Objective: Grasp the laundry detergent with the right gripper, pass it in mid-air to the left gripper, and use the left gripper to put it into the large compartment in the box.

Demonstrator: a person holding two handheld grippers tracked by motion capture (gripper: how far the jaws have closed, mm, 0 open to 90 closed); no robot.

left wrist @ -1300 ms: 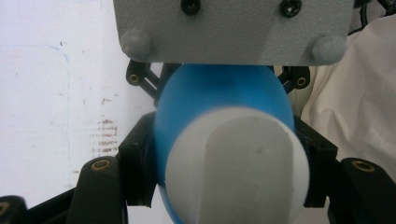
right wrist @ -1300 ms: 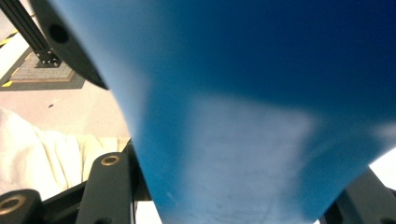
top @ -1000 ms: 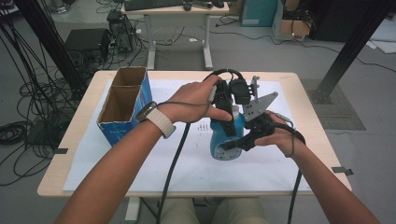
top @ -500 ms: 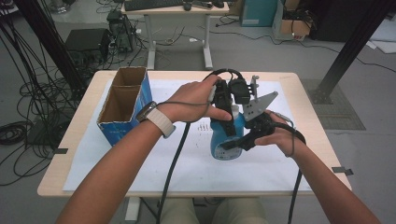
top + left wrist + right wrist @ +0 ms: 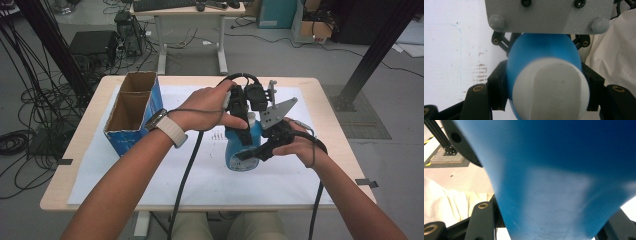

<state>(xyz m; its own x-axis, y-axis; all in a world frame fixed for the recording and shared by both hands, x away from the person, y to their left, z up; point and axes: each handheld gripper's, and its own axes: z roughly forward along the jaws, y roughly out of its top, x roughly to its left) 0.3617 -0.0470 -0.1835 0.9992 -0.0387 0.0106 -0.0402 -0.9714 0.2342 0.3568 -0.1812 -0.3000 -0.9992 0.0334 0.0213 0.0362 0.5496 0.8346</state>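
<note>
Bottle [image 5: 239,150], smooth blue plastic, rounded white cap; left hand-held gripper [image 5: 241,125] and right hand-held gripper [image 5: 252,152] both clamped on it.

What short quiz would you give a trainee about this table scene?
1. True or false: both grippers are clamped on the blue bottle.
2. What colour is the bottle's cap?
3. Where does the box stand: A) left of the bottle, B) right of it, C) on the floor?

Key: 1 true: left gripper grips near the top, right gripper lower down. 2 white. 3 A.
</note>
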